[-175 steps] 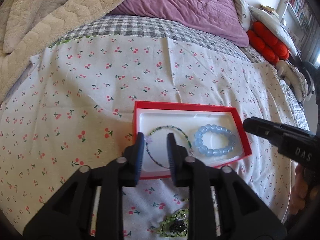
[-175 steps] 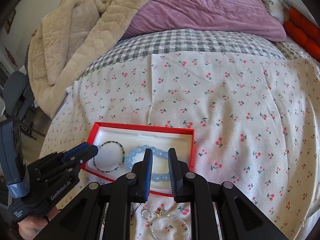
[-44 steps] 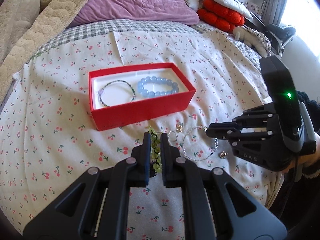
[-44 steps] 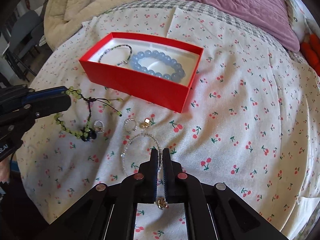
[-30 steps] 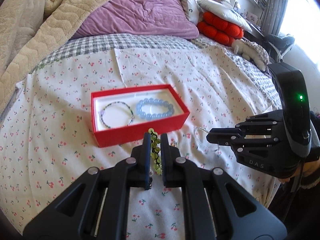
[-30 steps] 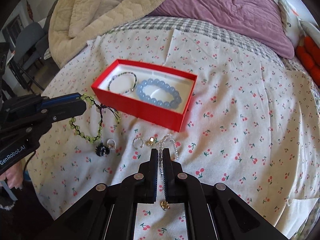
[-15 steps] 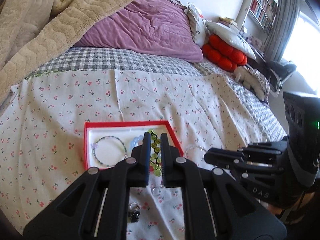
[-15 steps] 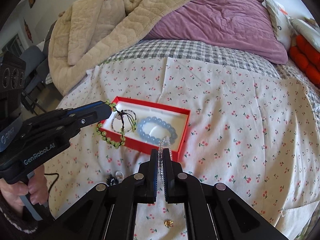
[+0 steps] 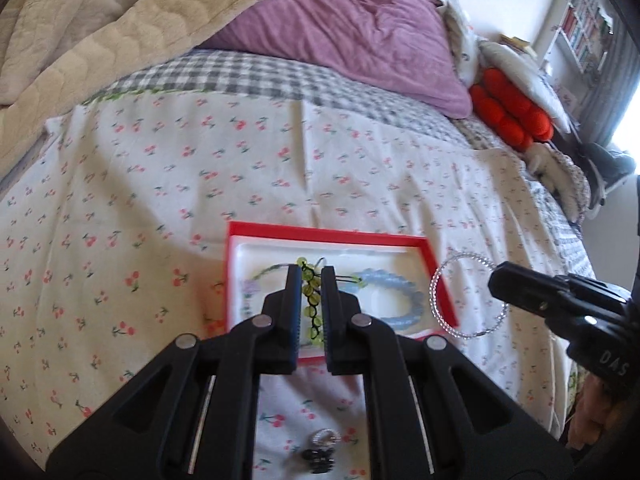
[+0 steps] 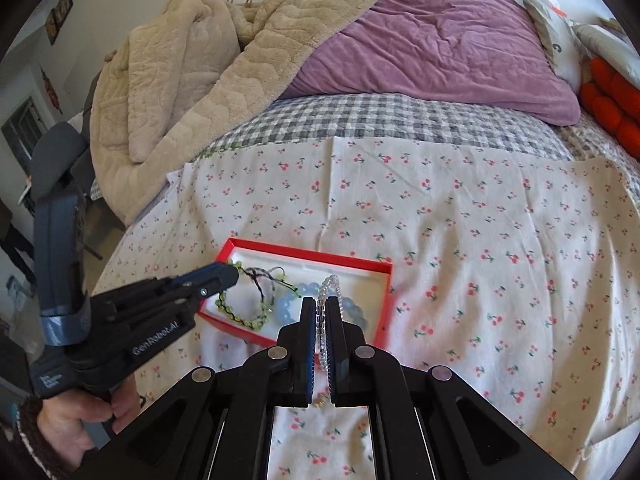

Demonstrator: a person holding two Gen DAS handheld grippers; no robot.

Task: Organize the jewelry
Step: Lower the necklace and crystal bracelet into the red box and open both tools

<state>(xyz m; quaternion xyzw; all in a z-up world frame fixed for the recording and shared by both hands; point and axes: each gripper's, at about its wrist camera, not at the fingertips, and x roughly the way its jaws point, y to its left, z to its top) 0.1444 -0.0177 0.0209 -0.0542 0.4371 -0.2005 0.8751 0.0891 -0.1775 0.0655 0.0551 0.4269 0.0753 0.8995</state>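
Observation:
A red jewelry box (image 9: 326, 237) (image 10: 308, 257) with a white lining lies on the cherry-print sheet. It holds a blue bead bracelet (image 9: 394, 280) (image 10: 354, 310) and a thin dark bracelet (image 9: 262, 274). My left gripper (image 9: 311, 276) (image 10: 230, 276) is shut on a green bead bracelet (image 9: 310, 300) (image 10: 244, 318) that hangs over the box's left half. My right gripper (image 10: 321, 306) (image 9: 496, 282) is shut on a clear bead bracelet (image 10: 323, 320) (image 9: 466, 298) held above the box's right edge.
A silver ring and a dark charm (image 9: 320, 450) lie on the sheet in front of the box, and a small gold piece (image 10: 322, 400) lies below my right fingers. Beige blanket (image 10: 192, 68), purple pillow (image 10: 440, 44) and red cushion (image 9: 510, 110) lie behind.
Both grippers picked bracelets off the sheet in front of the box, lifted them and carried them forward; they now hang over the box.

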